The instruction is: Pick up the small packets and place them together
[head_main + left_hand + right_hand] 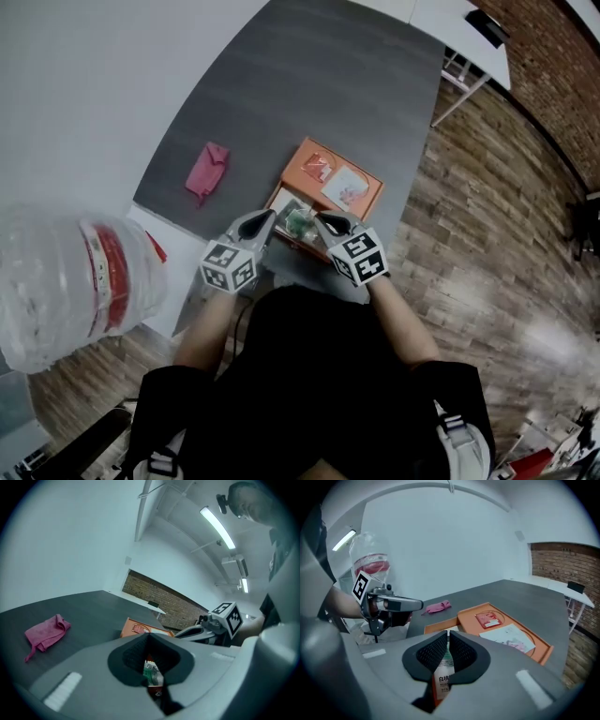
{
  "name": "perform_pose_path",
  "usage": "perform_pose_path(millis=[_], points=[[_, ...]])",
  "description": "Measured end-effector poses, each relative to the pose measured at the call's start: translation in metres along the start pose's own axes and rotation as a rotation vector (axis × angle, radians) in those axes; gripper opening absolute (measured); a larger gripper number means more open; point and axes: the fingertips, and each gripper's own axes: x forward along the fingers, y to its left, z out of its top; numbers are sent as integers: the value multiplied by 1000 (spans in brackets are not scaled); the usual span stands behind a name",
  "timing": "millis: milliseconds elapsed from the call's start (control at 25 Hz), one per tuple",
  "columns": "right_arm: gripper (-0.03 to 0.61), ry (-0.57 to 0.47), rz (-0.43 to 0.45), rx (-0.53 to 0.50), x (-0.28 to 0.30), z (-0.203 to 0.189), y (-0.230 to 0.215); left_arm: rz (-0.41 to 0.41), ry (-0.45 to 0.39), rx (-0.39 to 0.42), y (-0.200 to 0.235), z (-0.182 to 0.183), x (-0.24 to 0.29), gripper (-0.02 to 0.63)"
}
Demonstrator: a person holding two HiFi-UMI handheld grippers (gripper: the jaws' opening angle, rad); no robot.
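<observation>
Orange tray [468, 616] with two packets [490, 619]; right gripper [446, 637] tight on packet [442, 679], left gripper [149, 639] closed.

Left hand-held gripper [149, 637], jaws together (small packet [151, 672] beyond the gap), pink cloth [47, 632] leftward.

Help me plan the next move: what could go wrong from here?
Both grippers crowd one small packet at the orange tray; the left gripper and right gripper could knock together. Both sets of jaws look shut, so they may shove the packet instead of gripping it.
</observation>
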Motion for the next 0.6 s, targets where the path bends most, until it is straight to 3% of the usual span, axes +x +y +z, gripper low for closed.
perform_pose_path(millis=[280,600], points=[[79,205,-32,-18,44,-32,2,1,2,-56,5,-13,-11,0],[240,339,-37,-5,71,-55,5,-12,27,-115,18,-24,-19,0]])
